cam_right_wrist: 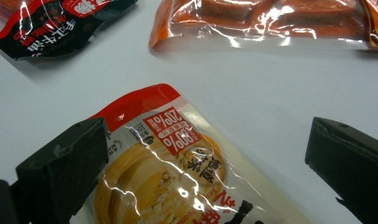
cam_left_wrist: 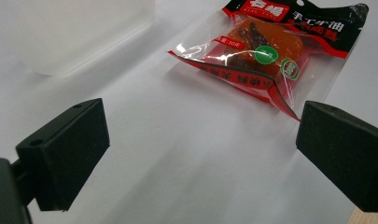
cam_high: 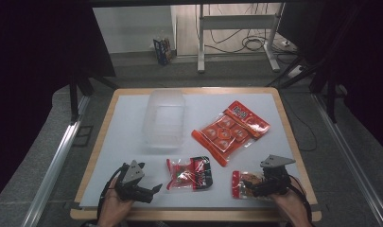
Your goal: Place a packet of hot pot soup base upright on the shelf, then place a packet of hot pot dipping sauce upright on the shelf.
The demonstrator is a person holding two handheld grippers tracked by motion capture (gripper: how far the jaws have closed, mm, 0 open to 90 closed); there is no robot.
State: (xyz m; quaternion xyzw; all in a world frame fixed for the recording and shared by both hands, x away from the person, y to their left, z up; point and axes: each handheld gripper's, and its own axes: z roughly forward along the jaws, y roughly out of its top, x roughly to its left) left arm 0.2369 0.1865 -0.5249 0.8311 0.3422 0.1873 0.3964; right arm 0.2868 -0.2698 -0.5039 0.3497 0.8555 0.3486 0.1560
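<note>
**Both grippers spread at the near edge, three snack packs and a tub ahead**

We see a white-topped table with a pale wooden rim (cam_high: 100, 137), and four things lie on it. Toward the far left stands a clear, empty rectangular plastic tub (cam_high: 164, 118). To its right, well apart from it, lies a large orange-red cellophane bag of small wrapped squares (cam_high: 230, 131), set at a slant. Nearer to us, in the middle, lies a small red-and-black clear-windowed pouch holding an orange block (cam_high: 189, 173). At the near right lies a cream and red sachet printed with a golden swirl (cam_high: 246, 184).

Our left gripper (cam_high: 150, 190) rests low at the near left edge, held in a hand (cam_high: 114, 208), with its jaws spread wide and nothing between them. In the left gripper view (cam_left_wrist: 200, 154) bare white tabletop lies between the jaws; the red-and-black pouch (cam_left_wrist: 266, 56) sits just ahead and to the right, and the tub's wall (cam_left_wrist: 70, 32) shows at the upper left. Nothing stands between this gripper and the pouch.

Our right gripper (cam_high: 257, 186) sits over the sachet at the near right edge. In the right gripper view (cam_right_wrist: 205, 168) its jaws are also spread; the sachet (cam_right_wrist: 177, 172) lies between them, its left edge against or just under the left jaw, though we cannot tell whether they touch. The right jaw stands clear of it. Beyond lie the end of the red-and-black pouch (cam_right_wrist: 51, 28) and the lower edge of the orange-red bag (cam_right_wrist: 266, 23).

Past the table, on the grey floor, we see a small blue carton (cam_high: 162, 50), a metal stand (cam_high: 236, 38) and loose cables (cam_high: 255, 43).
</note>
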